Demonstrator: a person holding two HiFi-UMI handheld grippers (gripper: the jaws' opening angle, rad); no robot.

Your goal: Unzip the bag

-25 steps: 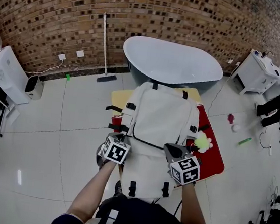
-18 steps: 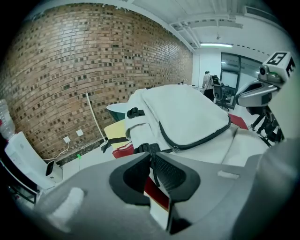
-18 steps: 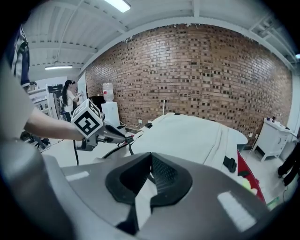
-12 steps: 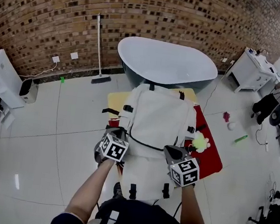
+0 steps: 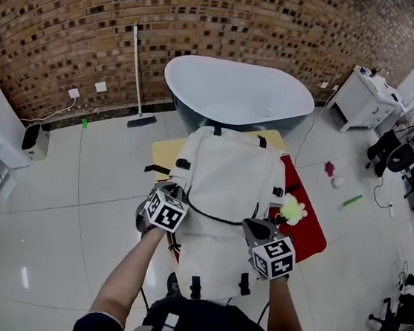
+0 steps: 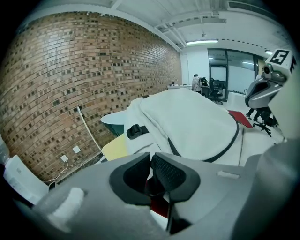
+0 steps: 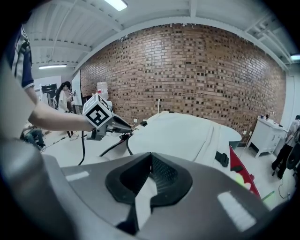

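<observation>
Sitting flat on a worktop (image 5: 165, 148) covered in yellow and red, the white fabric backpack (image 5: 228, 175) has a hand-held gripper on each side. The left hand-held gripper (image 6: 151, 157) is at the bag's left edge, where the dark curved zipper (image 5: 216, 216) starts. Its jaws are pinched together at the tips, and I can't tell if it's got the pull. The right hand-held gripper (image 7: 150, 158) is clamped on a fold of white cloth. The bag looks puffy and smooth, with black plastic buckles (image 5: 183, 163).

Head view peers steeply down on the white backpack (image 5: 228, 178); both gripper views crouch low, close beside it, facing across toward the brick wall (image 5: 136, 10), backpack shared by all three
</observation>
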